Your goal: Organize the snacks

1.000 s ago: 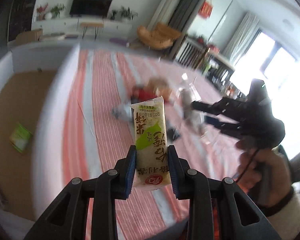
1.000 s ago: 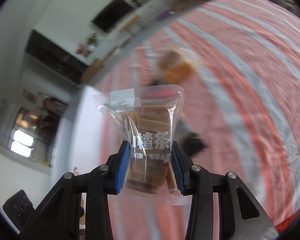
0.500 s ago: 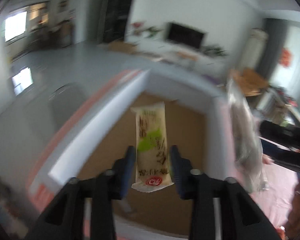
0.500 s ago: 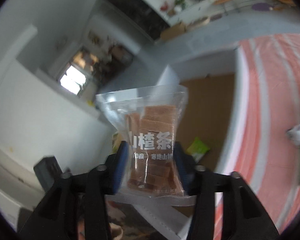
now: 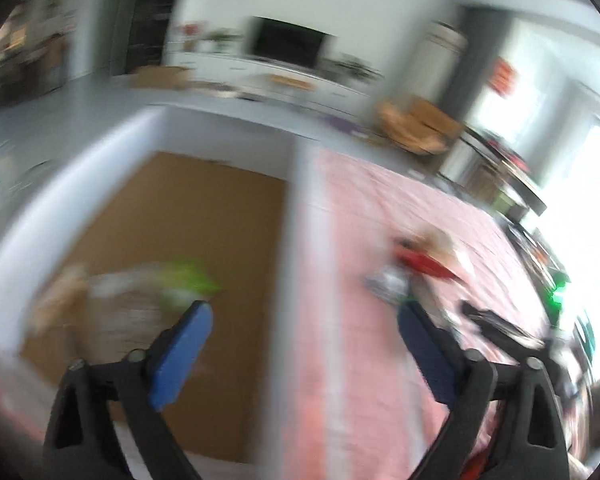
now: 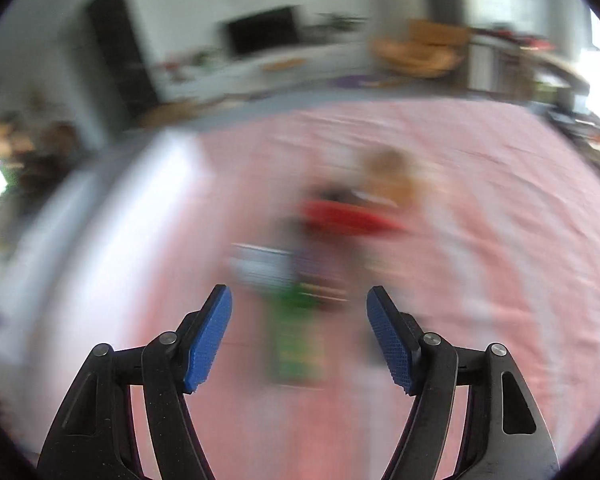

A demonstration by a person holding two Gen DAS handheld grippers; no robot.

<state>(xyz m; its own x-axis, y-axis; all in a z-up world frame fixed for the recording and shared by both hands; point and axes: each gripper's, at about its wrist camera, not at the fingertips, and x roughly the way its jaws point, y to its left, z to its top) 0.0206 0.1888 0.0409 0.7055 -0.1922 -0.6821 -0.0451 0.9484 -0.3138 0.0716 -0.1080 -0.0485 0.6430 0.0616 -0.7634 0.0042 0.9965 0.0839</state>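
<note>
Both views were blurred. The left gripper was opening wide, empty, above the white-walled box; a green-white packet lay inside. The right gripper was opening, empty, over the snacks on the striped bench beside that box.

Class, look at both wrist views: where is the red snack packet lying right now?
The red snack packet lies on the pink striped cloth, ahead of the right gripper, among the blurred snack pile; in the left wrist view it is right of the box wall.
</note>
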